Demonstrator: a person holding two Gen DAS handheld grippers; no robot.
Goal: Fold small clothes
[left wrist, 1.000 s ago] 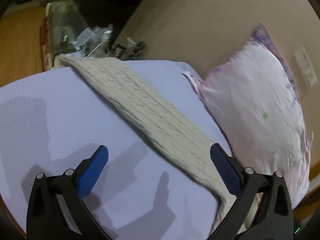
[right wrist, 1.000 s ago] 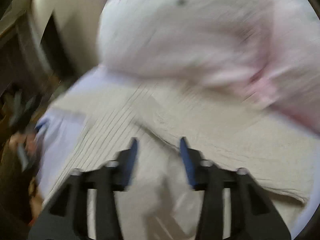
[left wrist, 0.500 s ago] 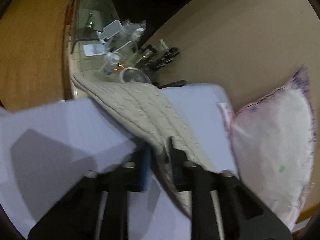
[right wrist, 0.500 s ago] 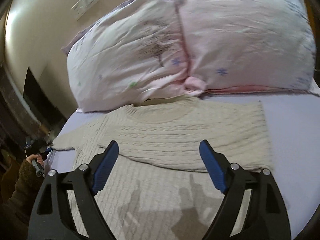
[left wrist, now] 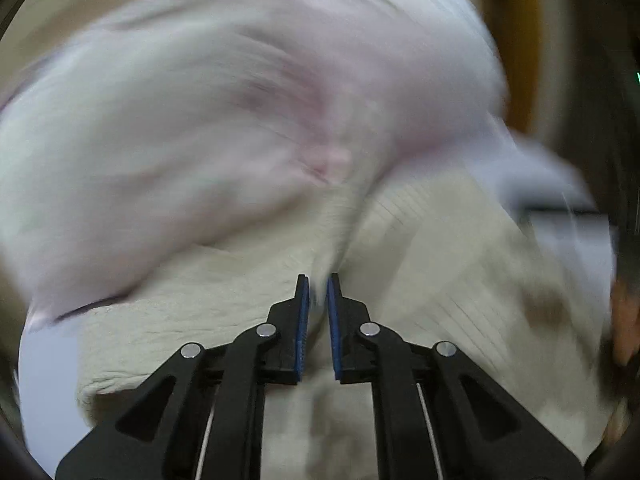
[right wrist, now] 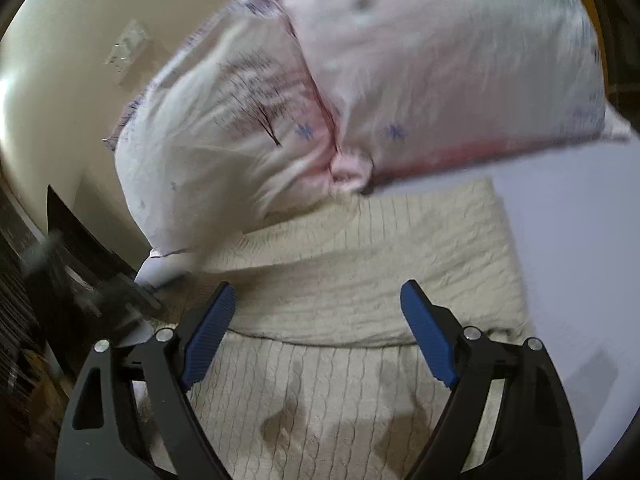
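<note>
A cream cable-knit sweater (right wrist: 360, 280) lies on a lavender bed sheet (right wrist: 568, 240), with one part folded over the body. In the blurred left wrist view my left gripper (left wrist: 317, 292) is shut on a pinch of the sweater (left wrist: 420, 248), a fold of knit rising between its blue pads. My right gripper (right wrist: 318, 300) is open and empty, hovering just above the sweater's body with its jaws wide on either side of the folded edge.
Two pale pink pillows (right wrist: 400, 80) lie against the beige wall (right wrist: 60, 40) right behind the sweater. The bed's left edge drops to dark clutter (right wrist: 40, 280). A hand (left wrist: 624, 320) shows at the right rim of the left wrist view.
My left gripper has swung with the pinched sleeve from the bed's side over onto the sweater body, facing the pillows. My right gripper stays open and has edged closer to the sweater.
</note>
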